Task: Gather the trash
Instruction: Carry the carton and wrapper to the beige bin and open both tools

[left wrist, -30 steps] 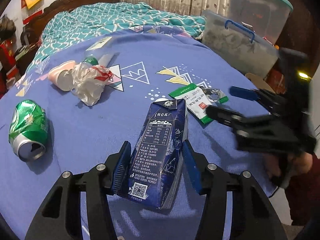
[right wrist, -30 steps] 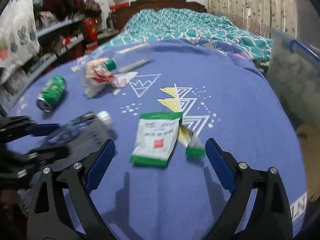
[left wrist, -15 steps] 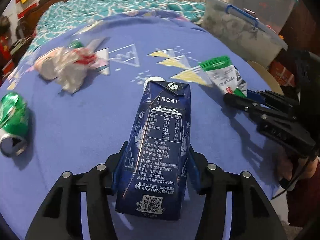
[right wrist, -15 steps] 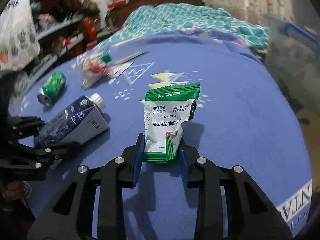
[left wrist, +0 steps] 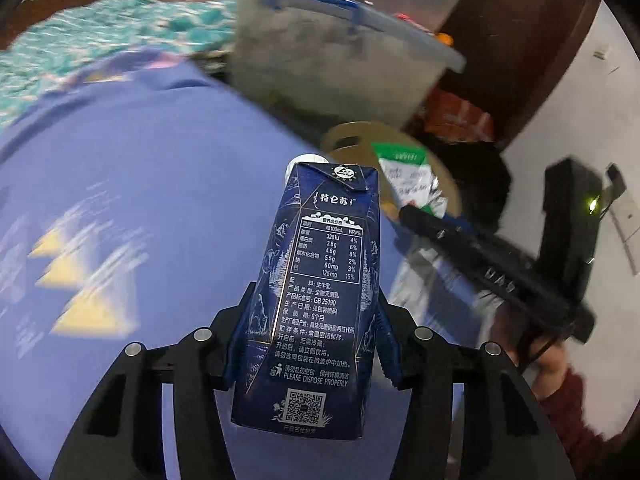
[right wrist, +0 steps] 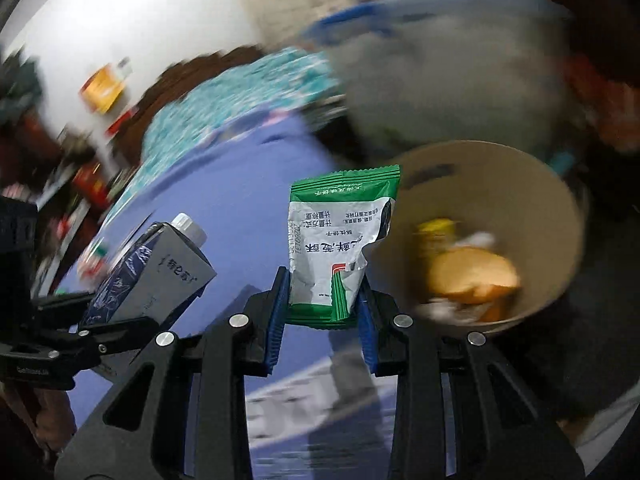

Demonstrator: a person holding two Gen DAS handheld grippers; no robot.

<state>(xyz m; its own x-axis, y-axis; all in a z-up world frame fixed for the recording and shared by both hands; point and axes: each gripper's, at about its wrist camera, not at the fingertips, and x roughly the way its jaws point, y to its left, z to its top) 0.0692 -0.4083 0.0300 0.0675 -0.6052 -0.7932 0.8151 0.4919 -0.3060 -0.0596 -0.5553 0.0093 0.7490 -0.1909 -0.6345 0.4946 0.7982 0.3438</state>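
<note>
The left gripper (left wrist: 312,344) clamps the dark blue milk carton (left wrist: 316,300) by its lower sides, above the purple bed cover (left wrist: 132,168); the right gripper (right wrist: 322,316) pinches the green snack wrapper (right wrist: 340,240) at its bottom edge, beside the tan bin (right wrist: 560,216), probably for dropping, though the view is blurred.

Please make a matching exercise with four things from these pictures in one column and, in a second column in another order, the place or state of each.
Things:
1. milk carton
2. snack wrapper
3. trash bin
4. storage box

Places or states:
A. beside the bed, blue handle on its lid
B. clamped in the left hand-held gripper
C. holds yellow and orange trash
D. clamped in the right hand-held gripper

Pairs: 1-B, 2-D, 3-C, 4-A
</note>
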